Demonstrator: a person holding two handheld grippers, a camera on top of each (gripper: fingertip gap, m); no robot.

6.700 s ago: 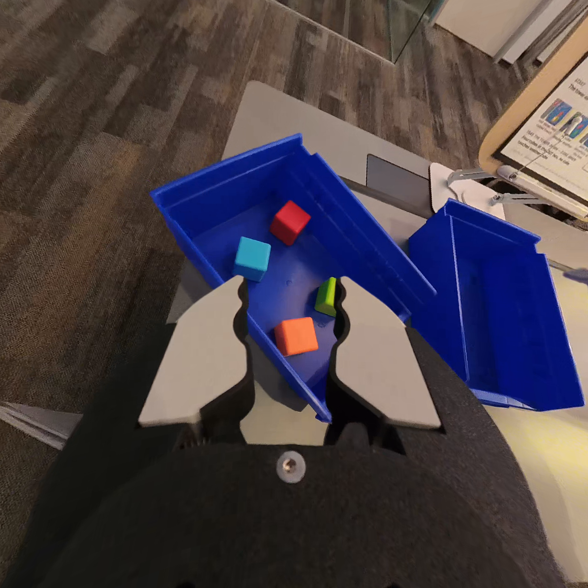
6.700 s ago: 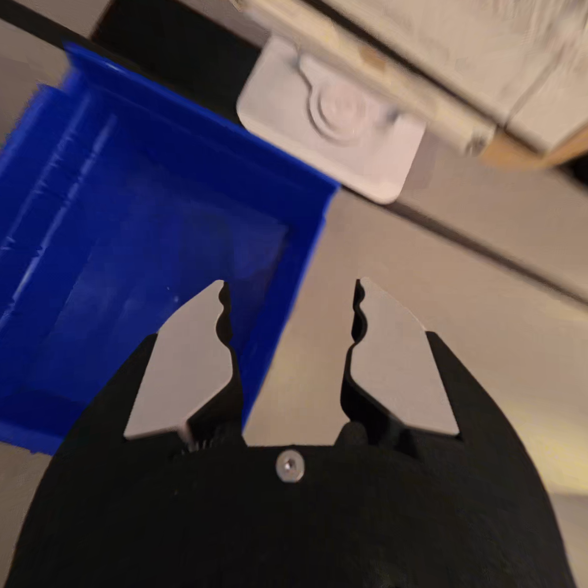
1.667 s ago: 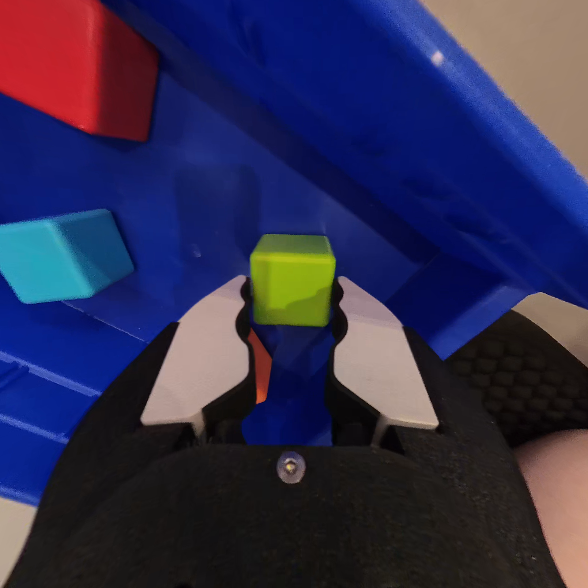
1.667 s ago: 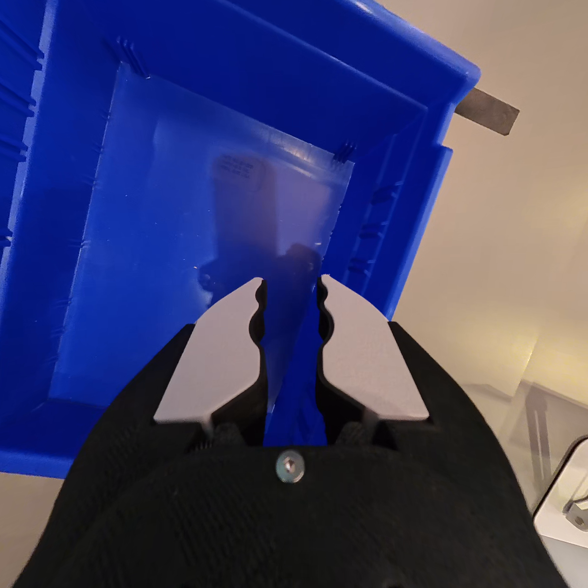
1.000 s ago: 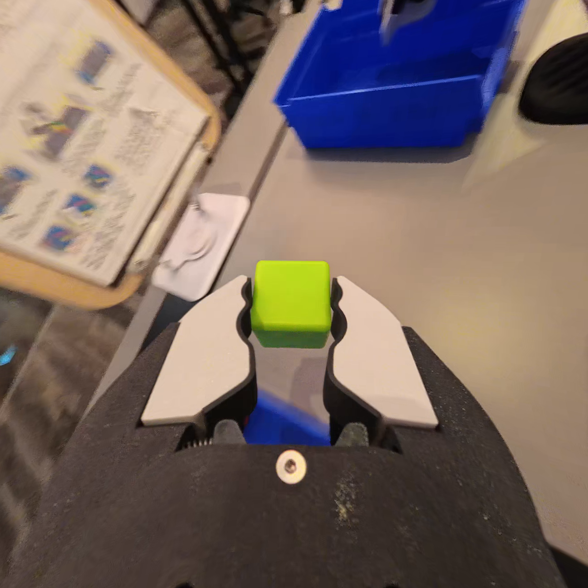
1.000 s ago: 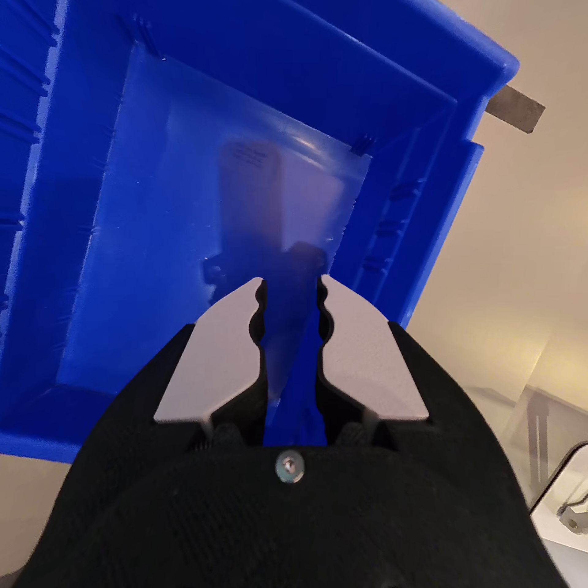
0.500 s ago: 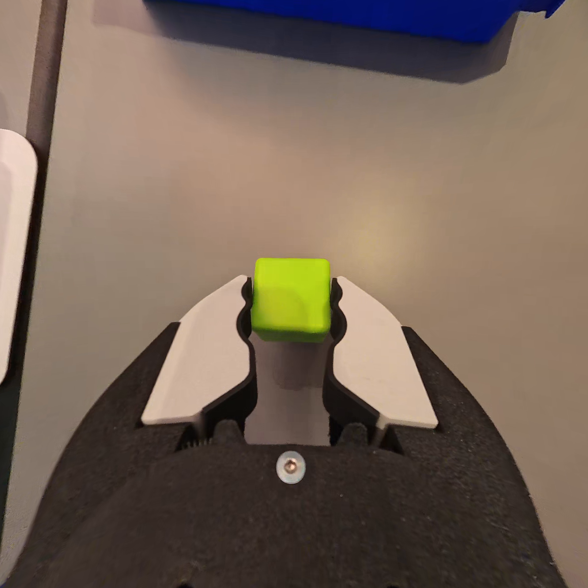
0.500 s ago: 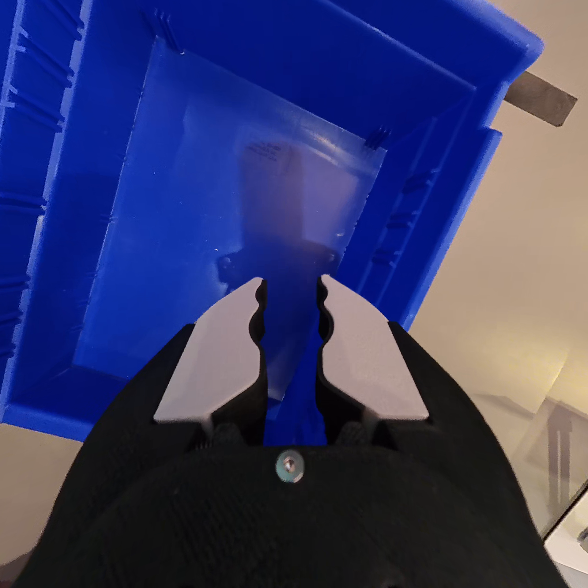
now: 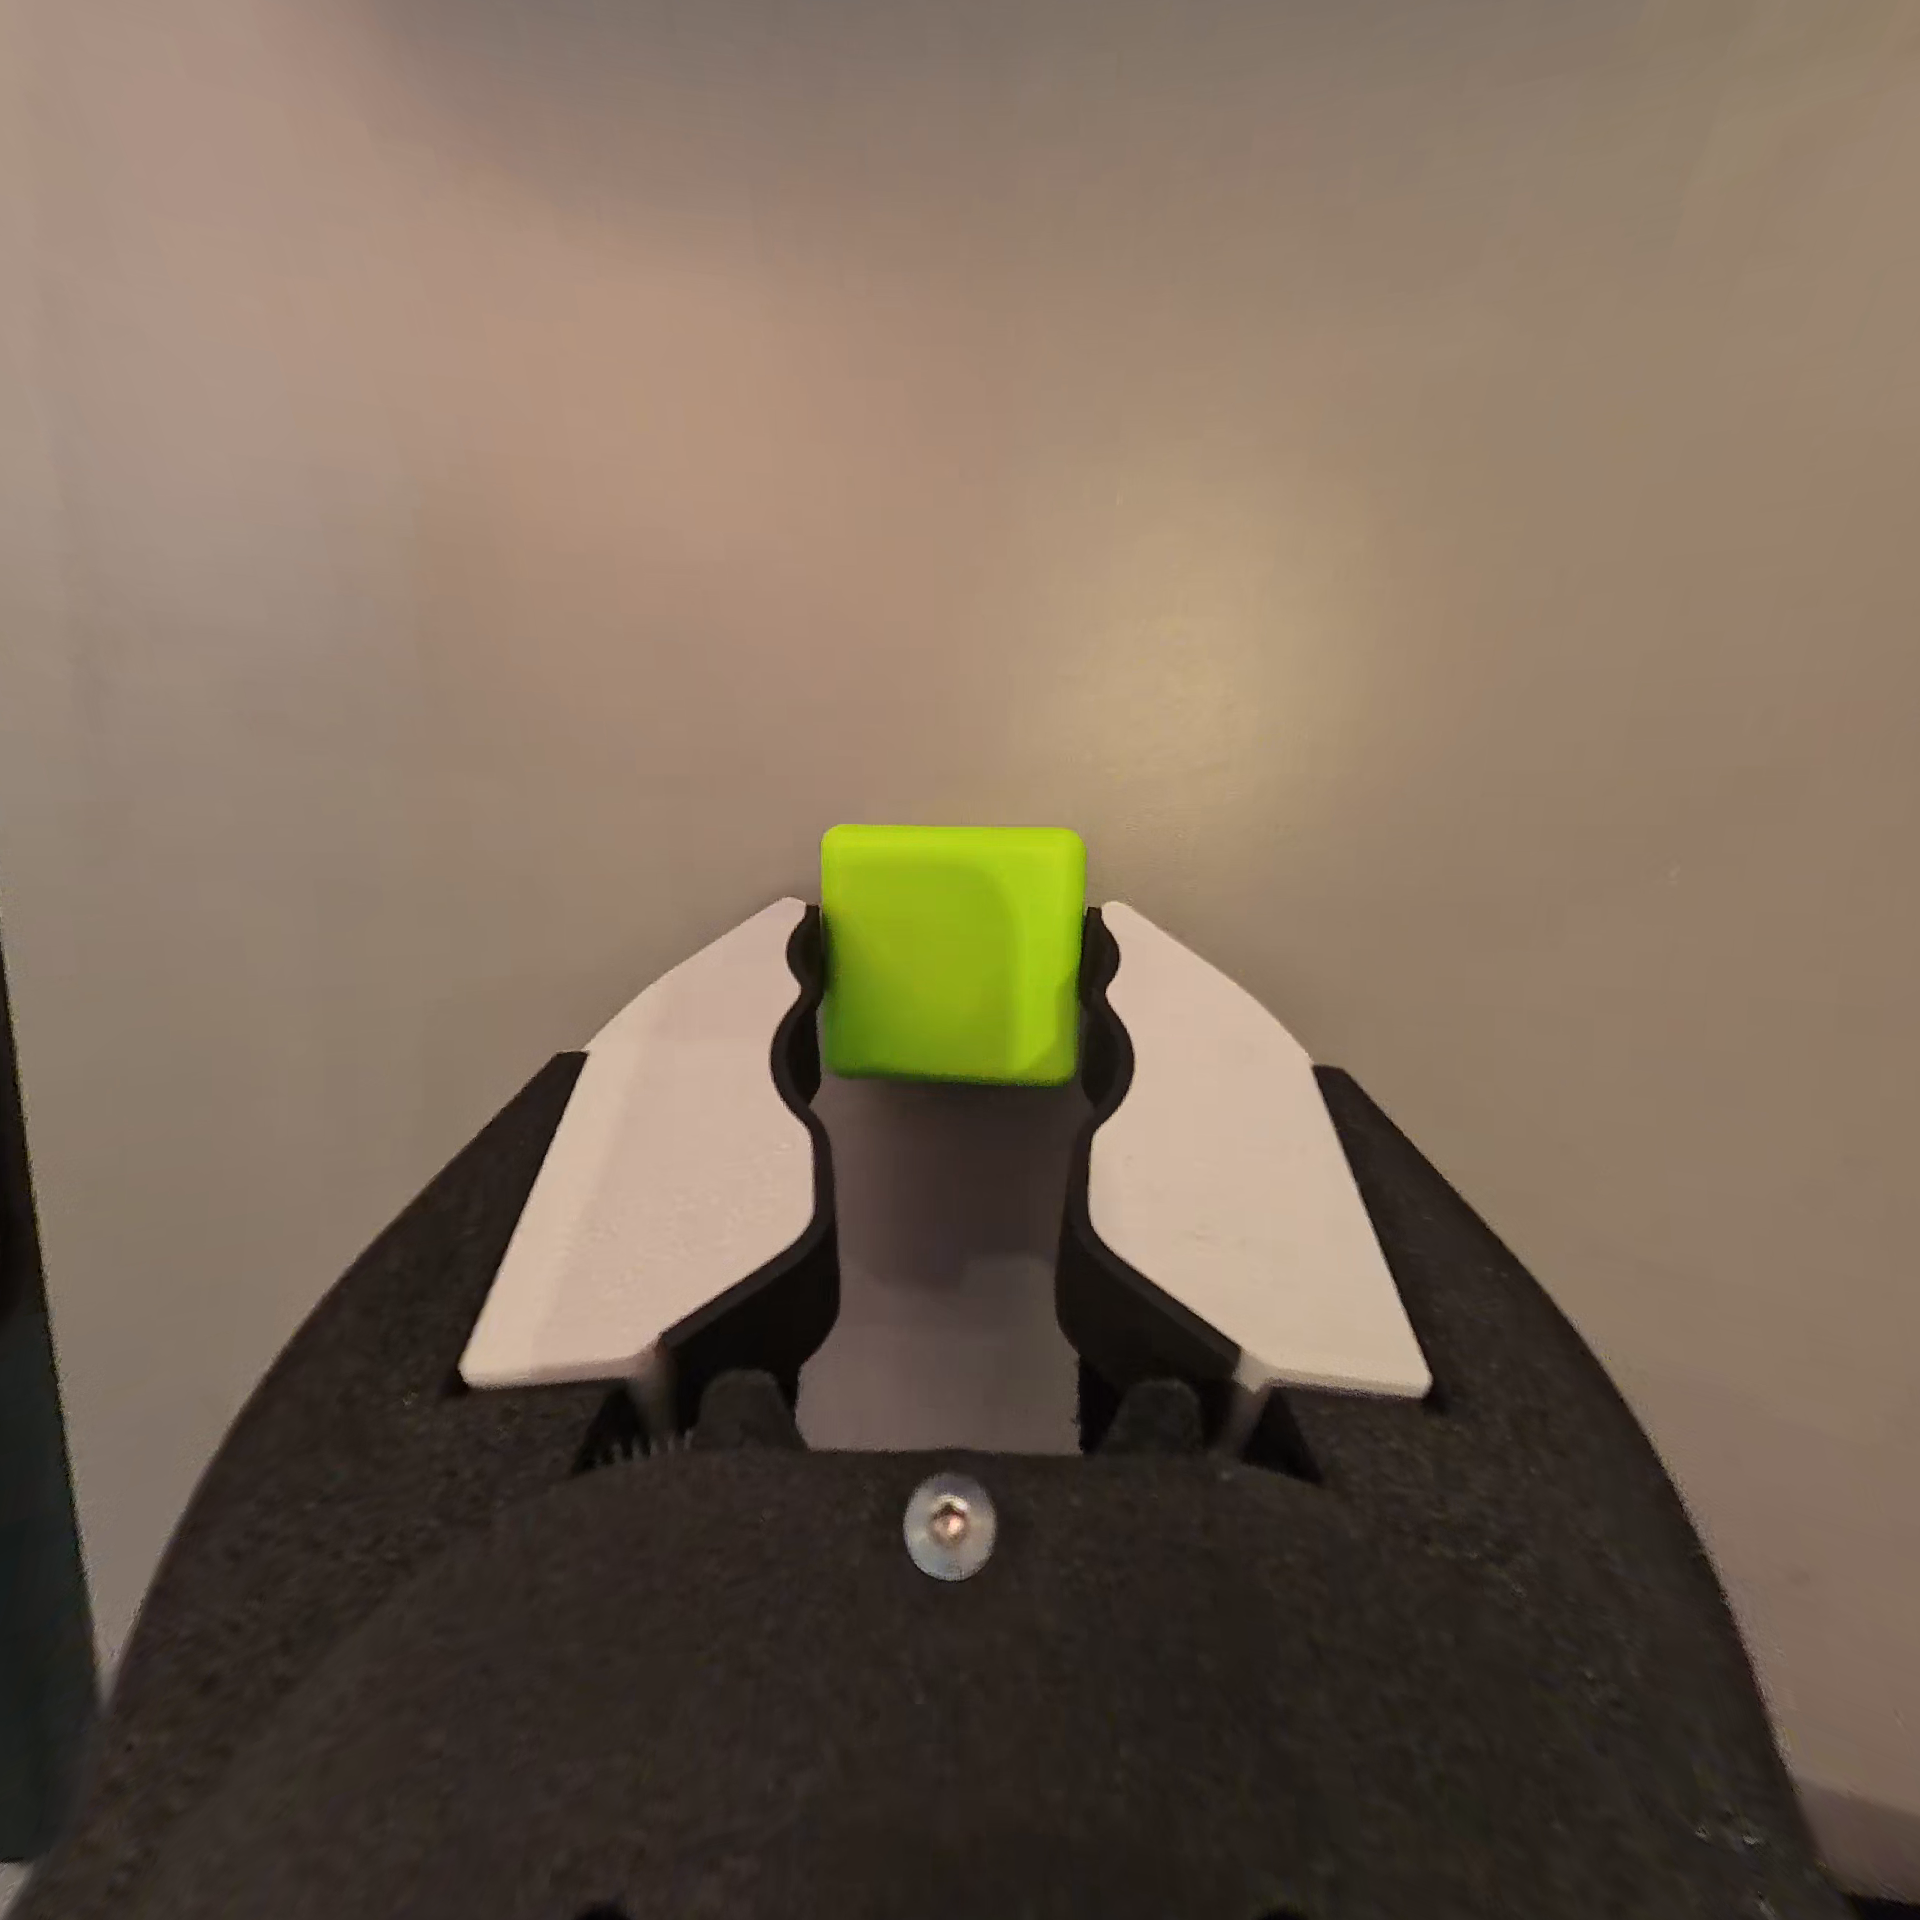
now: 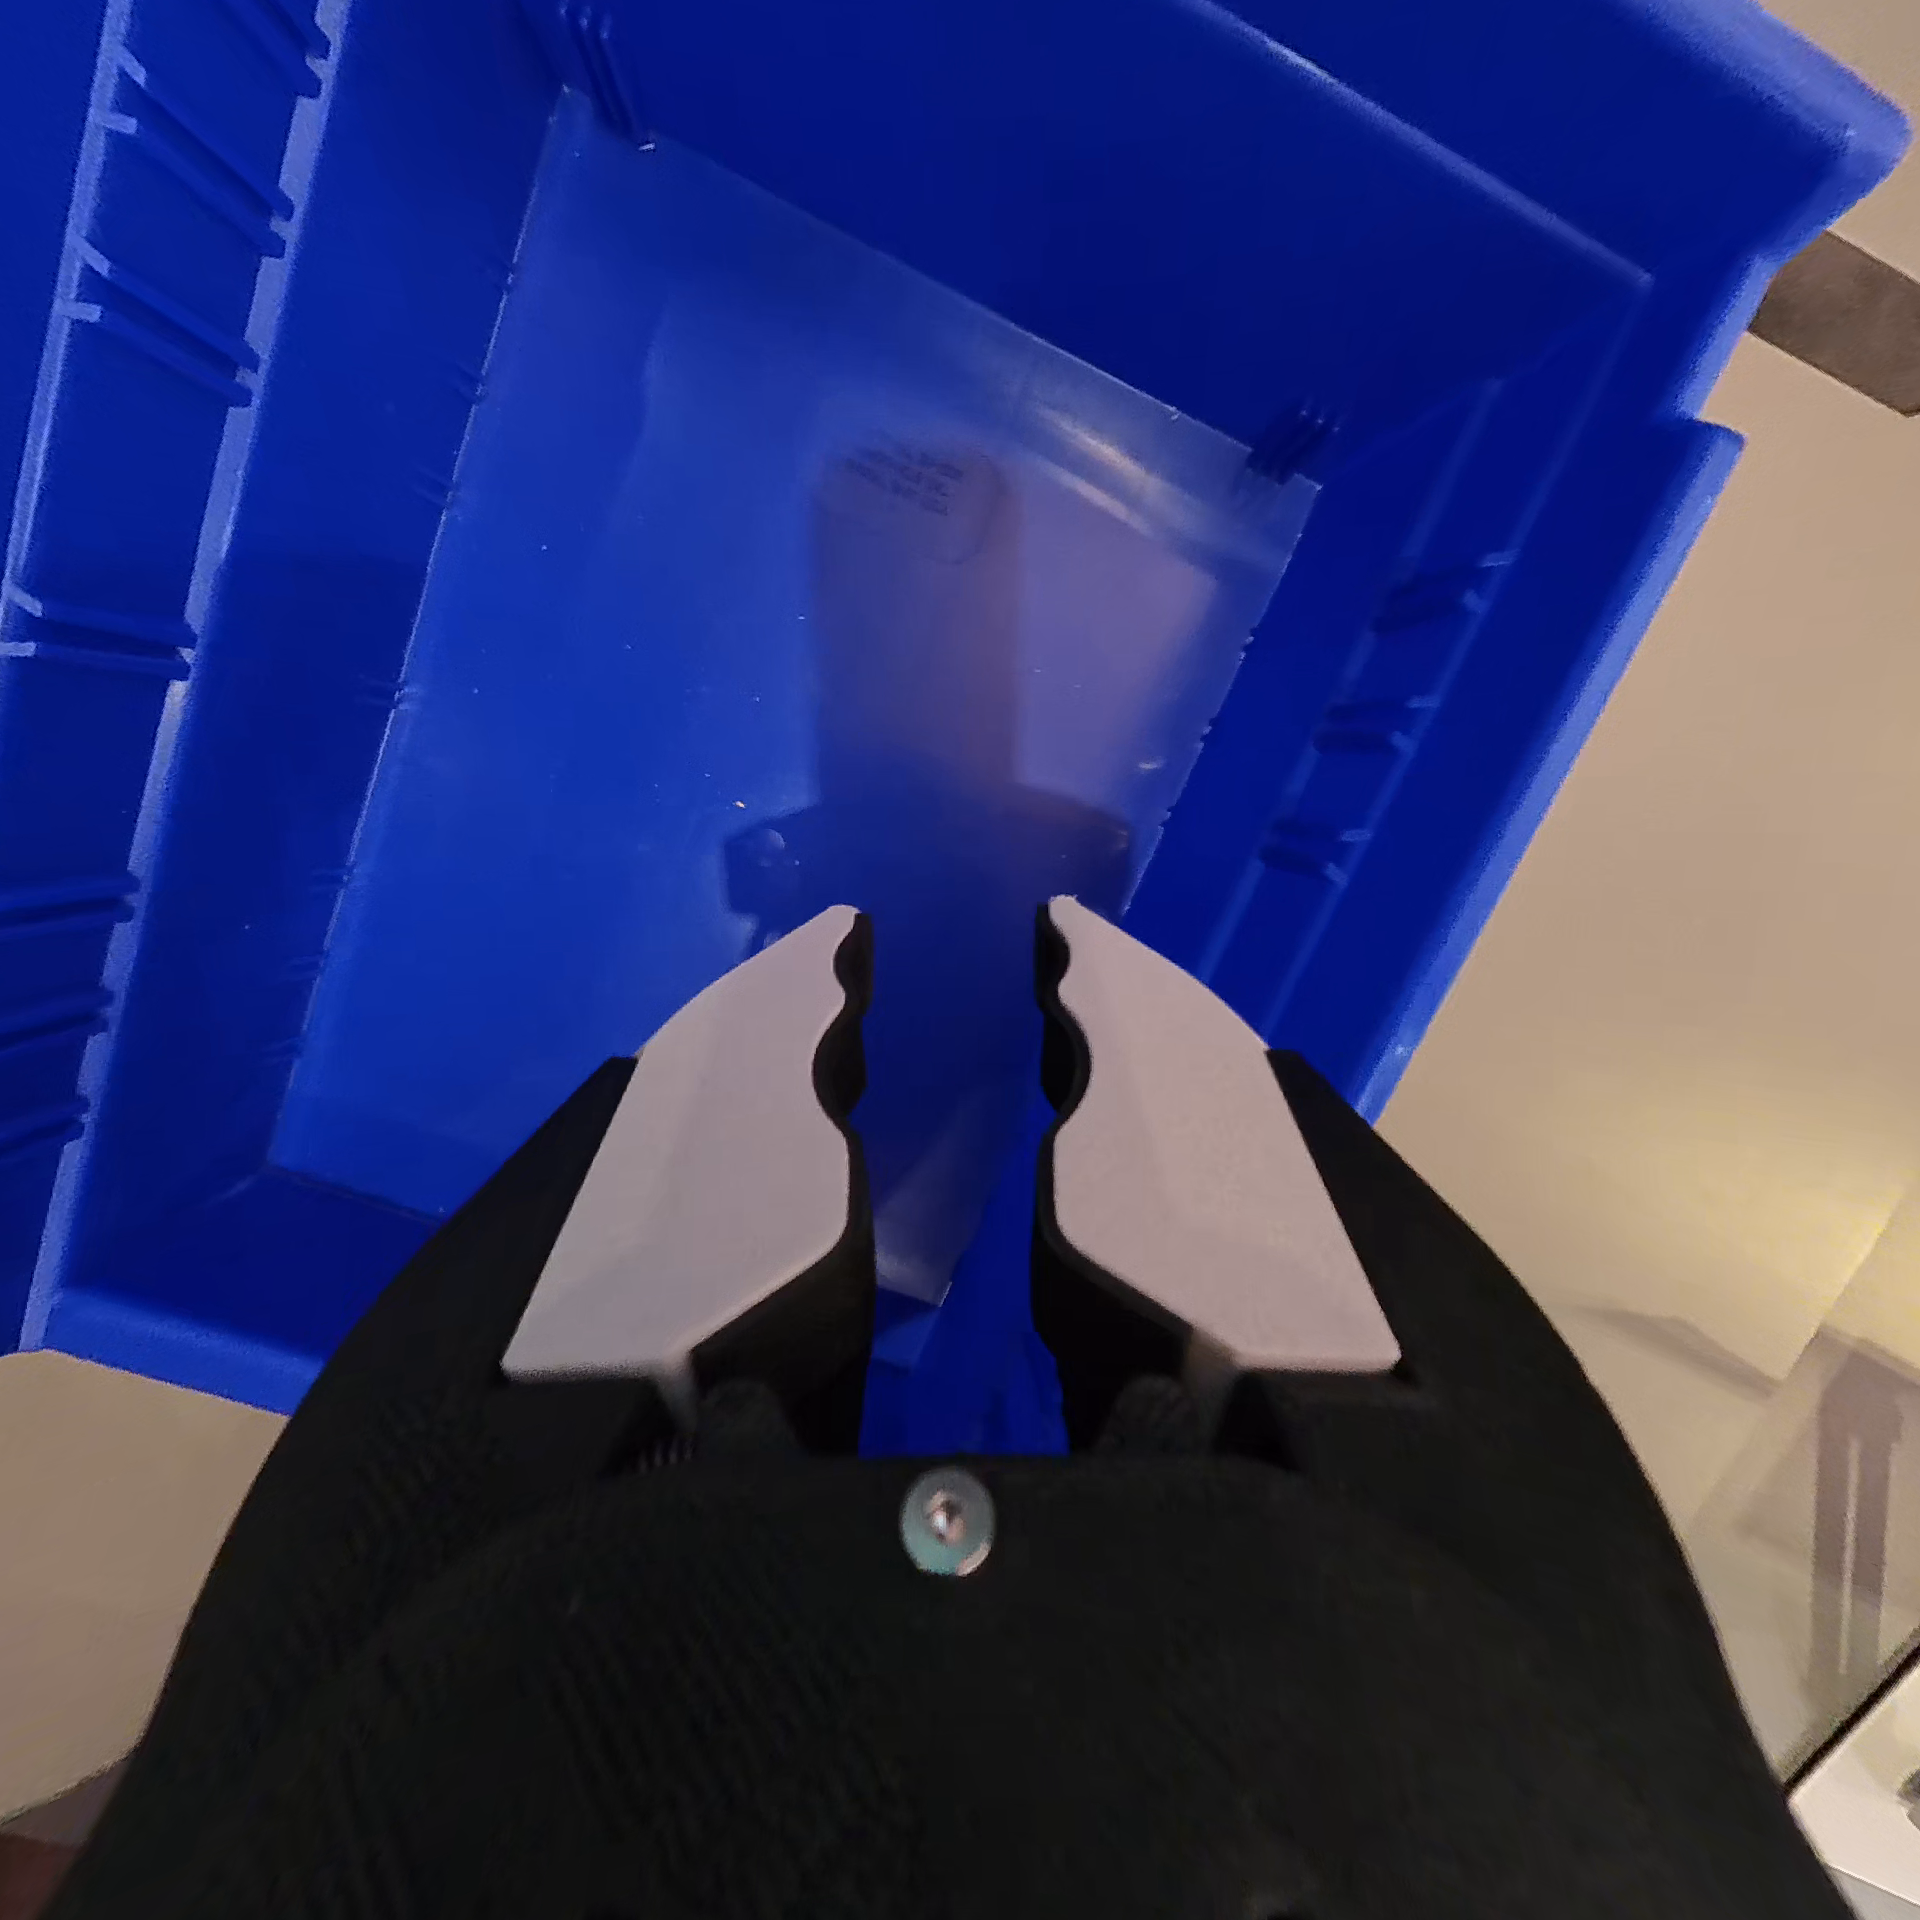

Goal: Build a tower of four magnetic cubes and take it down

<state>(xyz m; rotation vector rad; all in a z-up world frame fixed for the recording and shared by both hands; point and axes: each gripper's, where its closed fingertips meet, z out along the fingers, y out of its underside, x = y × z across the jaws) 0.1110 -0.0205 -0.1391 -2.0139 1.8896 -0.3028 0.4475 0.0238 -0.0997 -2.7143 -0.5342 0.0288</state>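
The left hand-held gripper (image 9: 953, 940) clamps a green cube (image 9: 951, 954) between its fingertips, directly above the bare worktop (image 9: 935, 468). The right hand-held gripper (image 10: 951, 935), part open, holds nothing over a blue bin (image 10: 1351, 208).

I'm seeing one lime-green cube (image 9: 951, 956) in the left wrist view, and it is sitting squarely between the tips of my left gripper (image 9: 951, 961), whose two pale fingers (image 9: 686, 1153) are pressing its left and right sides. It has rounded edges and corners and a smooth matte face turned toward the camera, with a soft shadow curving across that face. It is showing level, not tilted. Grey tabletop (image 9: 935, 416) is lying behind it; I can't tell whether the cube is touching it.
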